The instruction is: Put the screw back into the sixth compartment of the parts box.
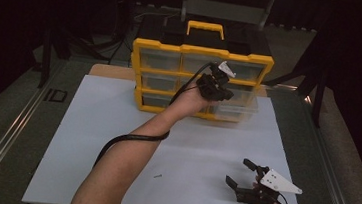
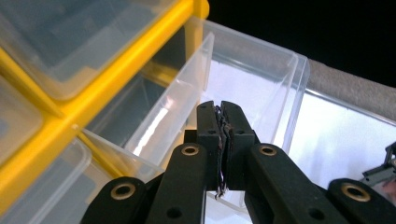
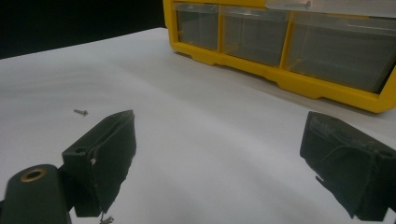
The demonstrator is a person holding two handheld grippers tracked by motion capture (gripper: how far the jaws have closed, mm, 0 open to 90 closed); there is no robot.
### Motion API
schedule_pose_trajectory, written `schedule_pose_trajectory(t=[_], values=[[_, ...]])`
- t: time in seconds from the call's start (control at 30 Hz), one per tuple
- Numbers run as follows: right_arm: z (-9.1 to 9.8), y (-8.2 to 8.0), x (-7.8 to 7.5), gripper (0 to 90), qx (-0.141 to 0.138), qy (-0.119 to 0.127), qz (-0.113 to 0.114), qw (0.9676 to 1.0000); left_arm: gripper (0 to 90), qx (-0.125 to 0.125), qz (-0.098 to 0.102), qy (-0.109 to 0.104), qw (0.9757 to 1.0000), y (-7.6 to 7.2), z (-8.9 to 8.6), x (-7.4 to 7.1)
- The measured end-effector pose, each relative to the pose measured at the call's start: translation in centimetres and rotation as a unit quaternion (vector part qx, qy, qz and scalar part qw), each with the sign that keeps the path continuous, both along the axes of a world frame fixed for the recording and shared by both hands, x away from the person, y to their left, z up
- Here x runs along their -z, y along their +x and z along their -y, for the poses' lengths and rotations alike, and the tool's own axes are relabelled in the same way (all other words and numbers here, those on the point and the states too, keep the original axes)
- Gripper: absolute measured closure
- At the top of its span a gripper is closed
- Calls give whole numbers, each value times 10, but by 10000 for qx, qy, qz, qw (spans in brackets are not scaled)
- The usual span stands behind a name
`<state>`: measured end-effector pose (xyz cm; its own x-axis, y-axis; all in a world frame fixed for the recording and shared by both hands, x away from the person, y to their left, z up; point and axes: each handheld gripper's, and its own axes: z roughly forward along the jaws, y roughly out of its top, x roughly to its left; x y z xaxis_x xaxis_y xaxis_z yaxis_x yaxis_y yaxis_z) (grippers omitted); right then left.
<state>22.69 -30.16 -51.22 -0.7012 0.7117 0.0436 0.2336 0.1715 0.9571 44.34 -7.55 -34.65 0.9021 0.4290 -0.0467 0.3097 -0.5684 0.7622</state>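
My left hand-held gripper (image 2: 222, 140) pinches shut at the clear drawer (image 2: 252, 88); my right hand-held gripper (image 3: 219, 163) gapes wide near the desk's (image 1: 116, 126) front edge.

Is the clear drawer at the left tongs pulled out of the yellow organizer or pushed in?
Pulled out. The clear drawer juts past the yellow organizer, and the left tongs sit shut at its front wall.

- High view: dim, surroundings near black; white bench (image 1: 116, 126) sheet brightest.
- Left gripper view: glare streaks on clear drawer (image 2: 252, 84) walls; near jaws soft.
- Right gripper view: jaws blurred, bench evenly lit.
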Motion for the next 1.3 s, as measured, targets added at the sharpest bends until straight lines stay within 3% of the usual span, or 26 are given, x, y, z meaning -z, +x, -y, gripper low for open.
schedule_pose_trajectory(t=[0.2,0.27,0.4,0.7,0.97,1.13,1.3], values=[[0,0,0,106,-9,-3,-12,10000,880,26,-218,245,9995,4,5,7],[0,0,0,106,-11,-6,-11,10000,875,67,-266,246,9993,4,6,8],[0,0,0,106,-9,4,-14,10000,772,158,-301,101,9994,3,4,5],[0,0,0,106,-13,-15,-1,10000,594,75,-193,-319,9993,-2,-12,-14],[0,0,0,106,2,-5,-15,10000,493,7,-50,-511,9987,-11,-33,-25],[0,0,0,106,7,-13,-23,10000,369,-5,25,-402,9992,-18,-44,-26],[0,0,0,106,1,-18,-2,10000,299,42,79,-399,9992,-26,-53,-26]])
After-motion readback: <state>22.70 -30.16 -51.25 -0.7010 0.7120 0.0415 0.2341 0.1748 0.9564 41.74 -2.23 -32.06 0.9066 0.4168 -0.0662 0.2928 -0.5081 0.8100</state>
